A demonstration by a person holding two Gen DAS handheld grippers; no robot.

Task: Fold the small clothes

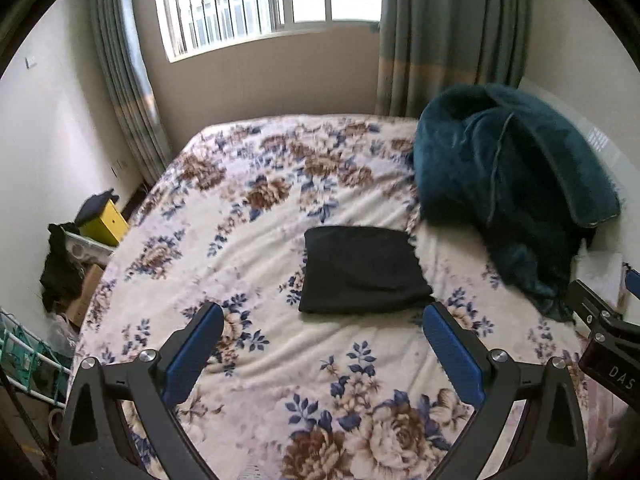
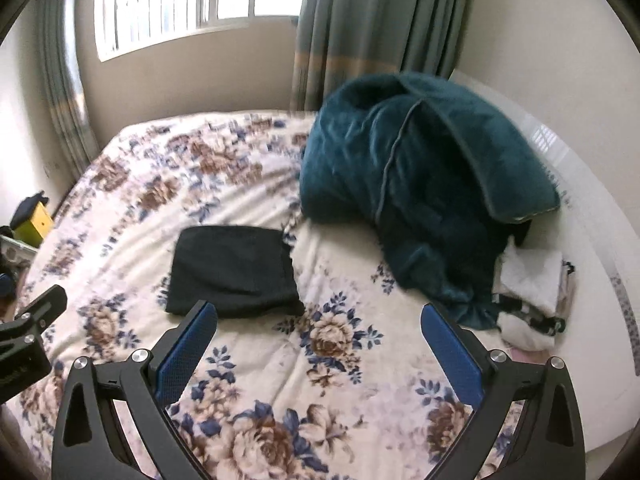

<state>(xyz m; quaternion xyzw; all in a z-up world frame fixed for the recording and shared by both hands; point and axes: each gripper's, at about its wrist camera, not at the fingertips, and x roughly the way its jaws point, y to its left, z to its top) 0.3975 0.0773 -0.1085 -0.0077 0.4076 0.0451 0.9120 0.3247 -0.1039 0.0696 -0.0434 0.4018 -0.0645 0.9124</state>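
A small black garment [image 1: 362,270] lies folded into a flat rectangle on the floral bedspread [image 1: 248,208]; it also shows in the right wrist view [image 2: 234,272]. My left gripper [image 1: 322,312] is open and empty, held above the bed just short of the garment's near edge. My right gripper [image 2: 318,312] is open and empty, to the right of the garment's near right corner. The right gripper's body [image 1: 604,336] shows at the right edge of the left wrist view, and the left gripper's body [image 2: 28,336] at the left edge of the right wrist view.
A bulky dark teal blanket [image 2: 420,184] is heaped at the bed's right side, with a stack of folded light clothes [image 2: 532,296] beside it. A yellow box [image 1: 106,222] and clutter stand on the floor left of the bed. A window and curtains are behind.
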